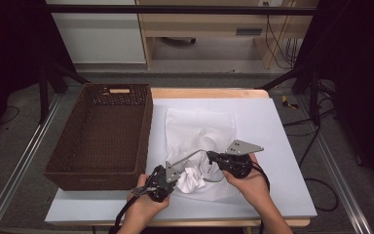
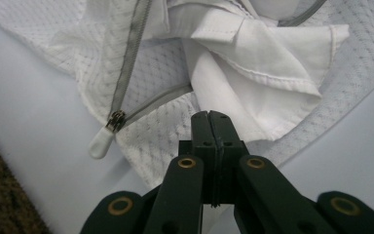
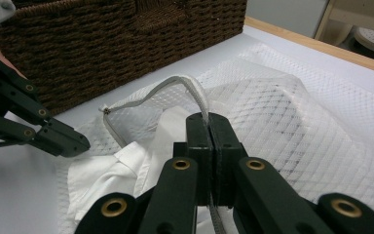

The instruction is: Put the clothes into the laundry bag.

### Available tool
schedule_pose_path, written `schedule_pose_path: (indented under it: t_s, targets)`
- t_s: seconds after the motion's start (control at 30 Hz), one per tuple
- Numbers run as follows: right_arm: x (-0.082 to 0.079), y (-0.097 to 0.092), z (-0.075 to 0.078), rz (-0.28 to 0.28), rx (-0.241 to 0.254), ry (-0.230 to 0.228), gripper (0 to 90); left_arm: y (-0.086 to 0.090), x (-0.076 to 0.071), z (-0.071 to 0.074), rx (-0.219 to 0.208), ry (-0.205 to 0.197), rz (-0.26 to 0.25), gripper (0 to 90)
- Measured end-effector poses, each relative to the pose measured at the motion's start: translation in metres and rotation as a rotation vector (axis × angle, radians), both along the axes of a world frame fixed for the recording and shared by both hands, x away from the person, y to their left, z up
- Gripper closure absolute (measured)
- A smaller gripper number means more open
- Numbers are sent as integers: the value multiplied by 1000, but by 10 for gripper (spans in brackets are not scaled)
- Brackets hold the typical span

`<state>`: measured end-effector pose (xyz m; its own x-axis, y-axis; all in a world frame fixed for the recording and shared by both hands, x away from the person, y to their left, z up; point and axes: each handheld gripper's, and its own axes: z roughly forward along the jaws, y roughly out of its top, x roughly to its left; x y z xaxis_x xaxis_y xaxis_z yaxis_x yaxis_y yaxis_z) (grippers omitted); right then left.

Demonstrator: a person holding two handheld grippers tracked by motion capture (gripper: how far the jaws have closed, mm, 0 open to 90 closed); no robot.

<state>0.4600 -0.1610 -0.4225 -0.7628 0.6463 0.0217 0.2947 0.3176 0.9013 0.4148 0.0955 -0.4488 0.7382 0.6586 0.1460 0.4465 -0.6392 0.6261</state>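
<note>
Right claw [image 3: 208, 119] is clamped shut on the grey zipper edge [image 3: 195, 92] of the white mesh laundry bag [image 1: 199, 129] lying on the desk [image 1: 282, 146], holding its mouth up. Left claw [image 2: 208, 117] is shut with nothing in it, nosing at the white shirt [image 2: 253, 73] half inside. Risk as I see it: with closed jaws it just shoves the cloth around, or the zipper tape slips and the mouth flops shut.

Grey floor [image 1: 24, 126], wood shelf unit [image 1: 199, 24] at back, dim sides.

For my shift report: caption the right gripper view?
Right gripper shut on the mesh bag's zipper edge, white cloth at its mouth, basket behind.
</note>
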Motion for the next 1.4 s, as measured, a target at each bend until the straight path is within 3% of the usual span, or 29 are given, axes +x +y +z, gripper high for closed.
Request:
schedule_pose_path:
  t_s: [0.13,0.27,0.4,0.57,0.77,1.13,1.4]
  targets:
    - [1,-1,0,-4,3,1,891,3,0,-3,35,2,7,900]
    - [1,0,-1,-1,-2,3,891,-2,2,-8,25,32,-15,900]
    - [1,2,-1,4,-5,4,891,-11,4,-13,-11,63,-51,900]
    - [0,5,-1,11,-7,3,891,-23,10,-11,-68,68,-90,900]
    - [1,6,-3,13,-14,11,891,-36,19,-12,-90,72,-120,900]
    - [1,8,-4,9,-14,18,891,-55,31,-18,-114,19,-150,900]
    - [1,7,-4,6,-8,24,892,-69,43,-16,-147,-20,-137,900]
